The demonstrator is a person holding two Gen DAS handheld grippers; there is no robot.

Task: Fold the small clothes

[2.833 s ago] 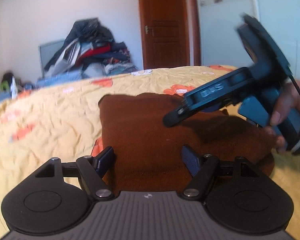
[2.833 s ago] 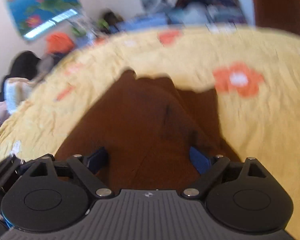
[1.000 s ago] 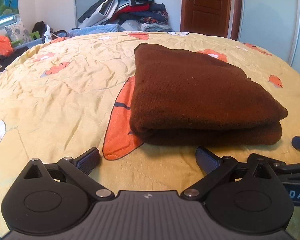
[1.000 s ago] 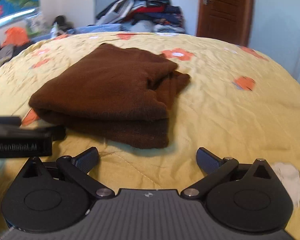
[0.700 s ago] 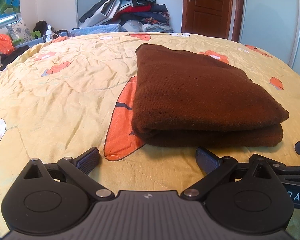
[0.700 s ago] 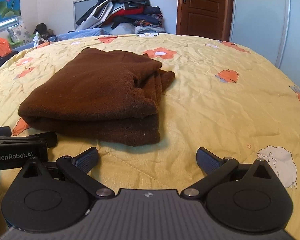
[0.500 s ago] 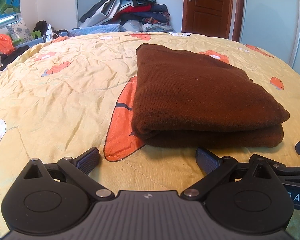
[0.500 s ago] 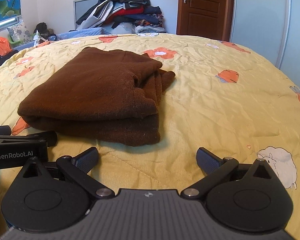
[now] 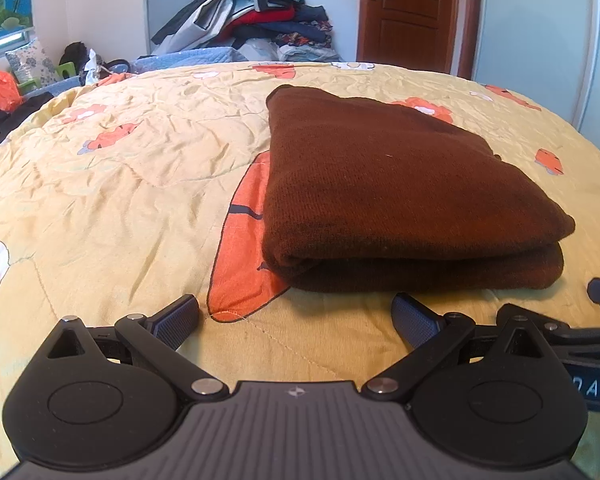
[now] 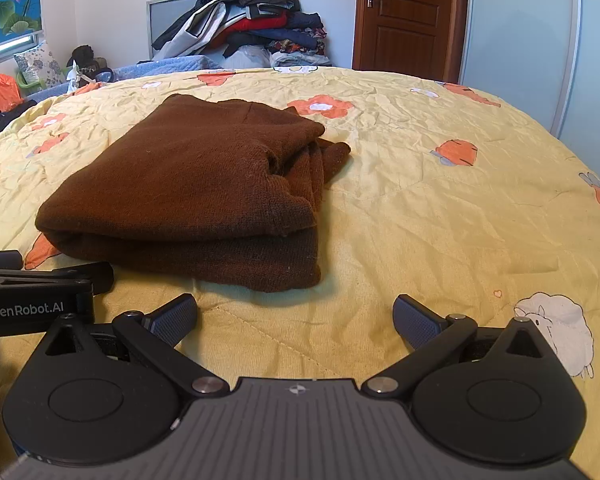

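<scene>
A brown knitted garment (image 9: 388, 188) lies folded into a thick rectangle on the yellow flowered bedspread (image 9: 112, 200). In the right wrist view the same brown garment (image 10: 196, 184) shows its stacked layers on the right side. My left gripper (image 9: 296, 320) stands open just in front of the fold's near edge, nothing between its fingers. My right gripper (image 10: 296, 320) is also open and empty, a short way in front of the garment's near right corner. Each gripper's body shows at the edge of the other's view.
A heap of mixed clothes (image 9: 252, 16) is piled at the far side of the bed. A brown wooden door (image 9: 408, 12) and a pale wardrobe panel (image 9: 540, 32) stand at the back right. Bags and cushions (image 9: 16, 76) sit at the far left.
Earlier both grippers hovered over the brown garment; they have since pulled back to the near side of the bed. Over the last second almost nothing moved.
</scene>
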